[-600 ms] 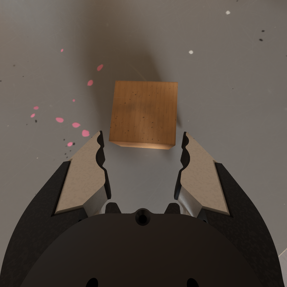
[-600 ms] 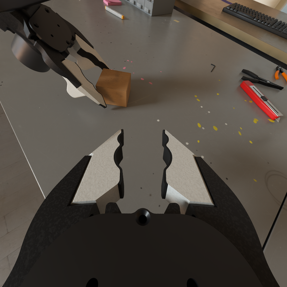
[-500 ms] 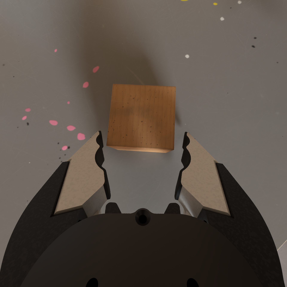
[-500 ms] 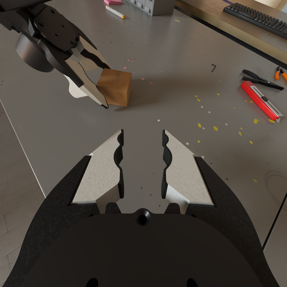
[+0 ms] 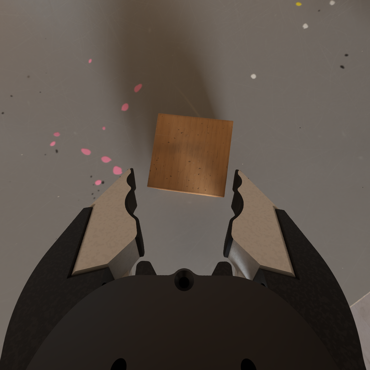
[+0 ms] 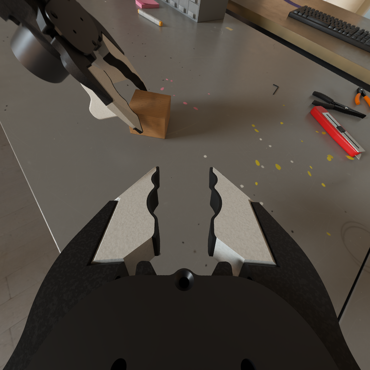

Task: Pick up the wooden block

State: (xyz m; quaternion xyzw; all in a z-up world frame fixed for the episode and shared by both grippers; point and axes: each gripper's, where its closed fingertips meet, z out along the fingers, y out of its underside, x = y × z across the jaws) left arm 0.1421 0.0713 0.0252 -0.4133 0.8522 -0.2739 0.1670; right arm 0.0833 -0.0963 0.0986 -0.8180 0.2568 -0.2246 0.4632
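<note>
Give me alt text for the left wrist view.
The open left gripper points down at the wooden block, its fingertips either side of the block's near edge, not touching. The block sits on a grey table flecked with pink paint.

Dim, warm light; a soft shadow stretches beyond the left gripper's fingertips [image 5: 238, 174] (sharp focus, wide-angle stretch at edges).

1 wooden block [image 6: 154, 114], 2 claws, 2 pliers, 1 red knife [image 6: 336, 131], 1 marker [image 6: 150, 17], 1 keyboard [image 6: 332, 25].
</note>
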